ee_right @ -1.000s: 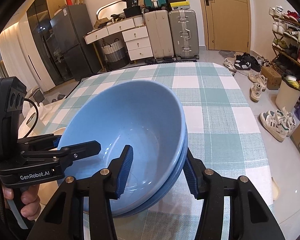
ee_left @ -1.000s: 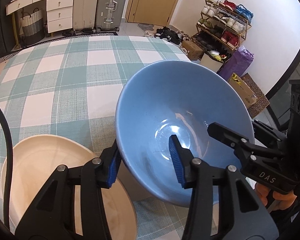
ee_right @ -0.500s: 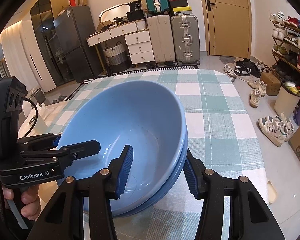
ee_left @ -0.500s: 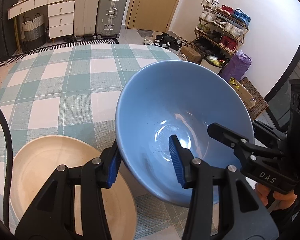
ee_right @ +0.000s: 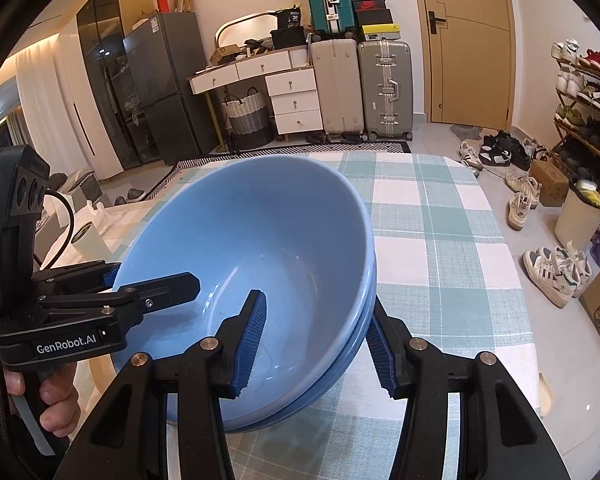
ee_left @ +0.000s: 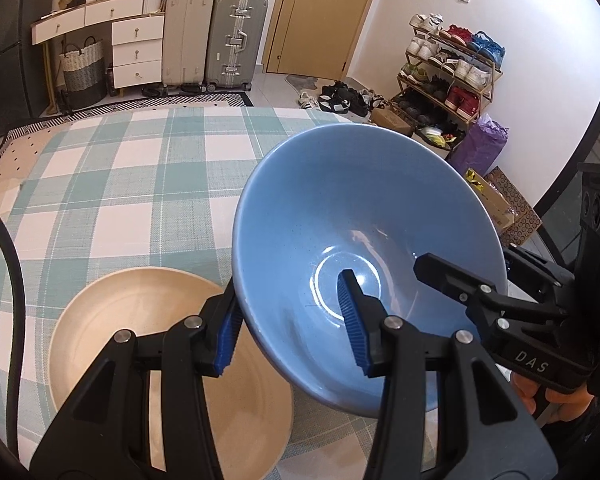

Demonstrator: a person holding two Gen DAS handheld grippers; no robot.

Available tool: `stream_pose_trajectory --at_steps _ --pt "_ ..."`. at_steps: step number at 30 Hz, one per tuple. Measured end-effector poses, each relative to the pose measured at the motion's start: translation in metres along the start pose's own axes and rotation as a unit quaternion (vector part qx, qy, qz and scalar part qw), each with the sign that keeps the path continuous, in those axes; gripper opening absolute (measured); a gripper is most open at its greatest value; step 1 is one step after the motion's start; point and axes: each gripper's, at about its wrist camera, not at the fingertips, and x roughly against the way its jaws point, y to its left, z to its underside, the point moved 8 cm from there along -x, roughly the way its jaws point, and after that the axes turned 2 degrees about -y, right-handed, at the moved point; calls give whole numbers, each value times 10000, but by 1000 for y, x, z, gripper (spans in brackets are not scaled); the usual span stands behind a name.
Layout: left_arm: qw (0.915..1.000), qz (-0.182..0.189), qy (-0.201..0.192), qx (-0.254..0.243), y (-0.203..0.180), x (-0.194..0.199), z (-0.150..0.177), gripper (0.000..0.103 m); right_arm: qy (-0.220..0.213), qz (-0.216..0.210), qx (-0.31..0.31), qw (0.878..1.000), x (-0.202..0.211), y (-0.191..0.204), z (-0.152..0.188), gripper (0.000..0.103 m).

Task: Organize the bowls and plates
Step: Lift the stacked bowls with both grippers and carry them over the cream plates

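Bowls: two blue bowls (ee_right: 260,256) were already nested (the double rim showed in the right wrist view) and held tilted above the checked tablecloth (ee_left: 112,200); both empty; left gripper (ee_left: 290,328) was clamped on the near-left wall, one pad inside, one outside; right gripper (ee_right: 316,344) was clamped on the near-right wall the same way; beige plate (ee_left: 112,320) sat empty on the cloth, near left, partly under the stack; judged stacking of bowls done; still left: setting the stack down, likely on or beside that plate.

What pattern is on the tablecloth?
The tablecloth has a teal-green and white check pattern, clearest in the left wrist view.
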Motion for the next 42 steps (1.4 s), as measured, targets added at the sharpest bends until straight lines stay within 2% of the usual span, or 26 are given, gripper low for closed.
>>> stream_pose_trajectory --at_steps 13,24,42 --pt "9990 -225 -295 233 29 51 4 42 -45 -216 284 9994 5 44 -9 51" --pt "9968 -557 -454 339 54 89 18 42 -1 -475 503 9976 1 81 -8 51" --pt "9931 -916 -418 593 97 108 49 42 230 -793 752 9937 -17 125 8 51"
